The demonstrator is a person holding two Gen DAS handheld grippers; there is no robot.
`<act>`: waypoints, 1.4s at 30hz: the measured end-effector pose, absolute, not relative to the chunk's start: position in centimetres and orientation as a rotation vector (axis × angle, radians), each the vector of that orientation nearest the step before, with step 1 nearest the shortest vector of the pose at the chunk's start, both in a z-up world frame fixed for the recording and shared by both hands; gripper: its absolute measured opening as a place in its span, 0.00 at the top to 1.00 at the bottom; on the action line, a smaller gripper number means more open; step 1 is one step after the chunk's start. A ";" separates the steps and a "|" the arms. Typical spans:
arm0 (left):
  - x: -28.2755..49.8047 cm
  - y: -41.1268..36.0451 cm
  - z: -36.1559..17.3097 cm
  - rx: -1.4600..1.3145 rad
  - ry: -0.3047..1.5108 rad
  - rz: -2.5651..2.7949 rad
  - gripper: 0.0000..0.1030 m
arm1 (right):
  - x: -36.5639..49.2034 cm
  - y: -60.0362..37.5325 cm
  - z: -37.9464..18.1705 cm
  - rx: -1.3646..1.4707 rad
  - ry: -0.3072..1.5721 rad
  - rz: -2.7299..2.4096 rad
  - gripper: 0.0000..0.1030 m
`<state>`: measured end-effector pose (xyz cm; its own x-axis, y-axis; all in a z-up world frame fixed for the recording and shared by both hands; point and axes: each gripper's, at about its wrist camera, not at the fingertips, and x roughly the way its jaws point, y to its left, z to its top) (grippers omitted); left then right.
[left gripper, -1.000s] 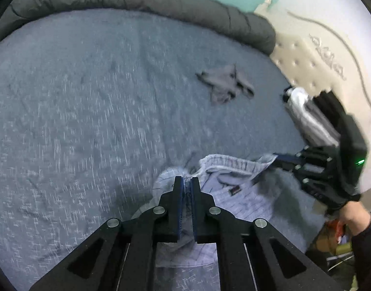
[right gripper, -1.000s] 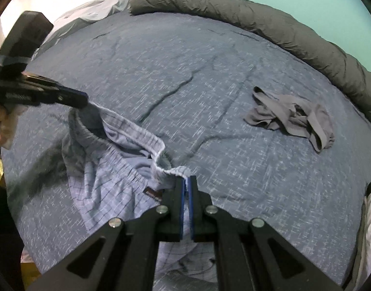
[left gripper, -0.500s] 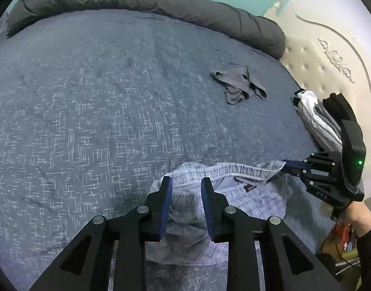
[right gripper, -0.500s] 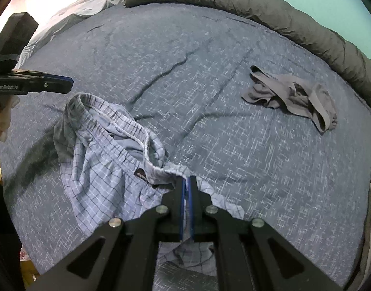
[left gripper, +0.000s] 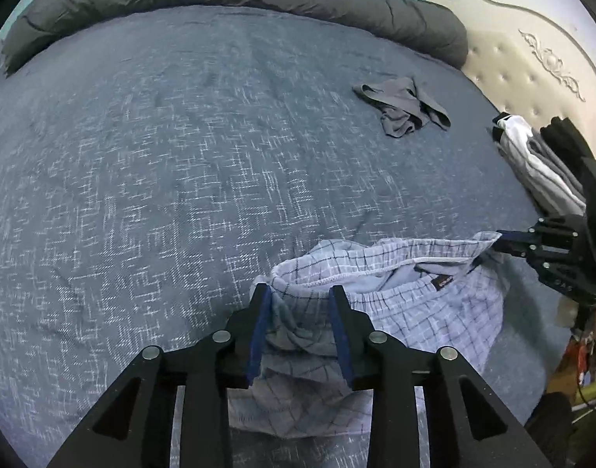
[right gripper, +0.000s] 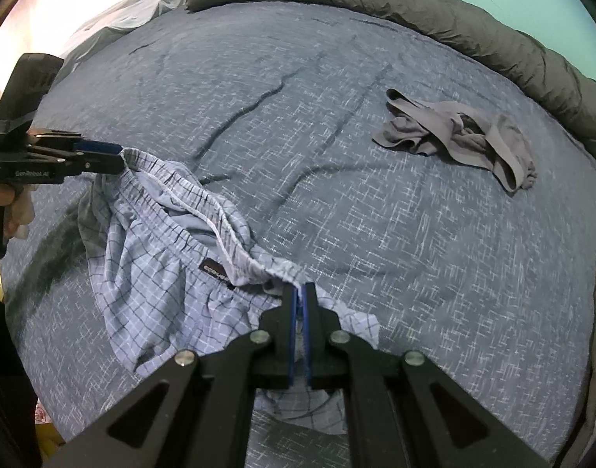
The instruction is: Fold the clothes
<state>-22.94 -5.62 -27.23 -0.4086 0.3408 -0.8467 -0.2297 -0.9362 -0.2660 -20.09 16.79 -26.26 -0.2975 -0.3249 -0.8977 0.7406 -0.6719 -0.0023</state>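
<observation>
The plaid shorts (left gripper: 411,304) lie crumpled at the near edge of the bed (left gripper: 181,156), waistband toward the middle, legs bunched toward the viewer. The right gripper (right gripper: 299,292) is clamped tight on one end of the elastic waistband. The left gripper (left gripper: 300,292) has its jaws parted around the other end, cloth lying between the pads; from the right wrist view its tips look drawn together at the band, so whether it truly pinches is unclear. The fabric is thin, light and limp: it will sag and wrinkle wherever unsupported and slide easily over the textured cover. The gathered waistband is the firmest part and the best hold, at its two side ends. A grey garment (right gripper: 462,136) lies crumpled well apart, and a clothes stack (left gripper: 540,163) sits by the headboard.
</observation>
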 end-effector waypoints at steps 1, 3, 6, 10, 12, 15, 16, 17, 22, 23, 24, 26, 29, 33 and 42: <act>-23.0 -5.4 -27.3 -1.461 -0.143 2.380 0.67 | -20.1 16.8 -26.3 1.256 0.560 -2.016 0.98; -22.7 -4.9 -27.4 -1.438 -0.098 2.378 0.67 | -20.1 17.0 -26.5 1.258 0.563 -2.015 0.98; -22.3 -4.2 -27.8 -1.425 -0.017 2.366 0.67 | -20.4 17.5 -26.7 1.267 0.554 -2.019 0.98; -21.8 -4.5 -27.8 -1.409 0.000 2.376 0.70 | -20.6 18.0 -27.0 1.276 0.549 -2.021 0.98; -21.5 -4.8 -27.6 -1.396 0.010 2.385 0.78 | -20.5 18.2 -27.0 1.279 0.551 -2.022 0.98; -20.9 -5.3 -26.4 -1.338 0.015 2.417 0.83 | -20.5 18.5 -26.9 1.282 0.548 -2.025 0.98; -20.7 -5.5 -25.7 -1.312 0.005 2.429 0.85 | -20.5 18.5 -26.8 1.280 0.547 -2.026 0.98; -20.6 -5.7 -25.0 -1.285 -0.005 2.440 0.89 | -20.6 18.6 -26.7 1.278 0.545 -2.027 0.98; -20.5 -6.2 -22.6 -1.225 -0.050 2.443 0.98 | -20.7 18.8 -25.8 1.272 0.524 -2.036 0.98; -20.8 -6.1 -22.6 -1.242 -0.068 2.422 0.98 | -20.7 18.8 -25.8 1.272 0.524 -2.036 0.98; -21.0 -6.1 -22.7 -1.258 -0.082 2.404 0.98 | -20.6 18.7 -25.7 1.271 0.524 -2.036 0.98; -21.2 -5.6 -23.3 -1.290 -0.060 2.405 0.96 | -20.6 18.7 -25.6 1.270 0.525 -2.035 0.98; -21.5 -4.8 -24.9 -1.345 -0.062 2.387 0.74 | -20.4 18.6 -25.5 1.269 0.526 -2.035 0.98; -21.9 -4.1 -26.1 -1.364 -0.053 2.392 0.51 | -20.5 18.9 -25.7 1.274 0.533 -2.031 0.98; -23.2 -3.2 -27.7 -1.386 -0.030 2.390 0.68 | -20.9 20.0 -26.3 1.291 0.515 -2.037 0.98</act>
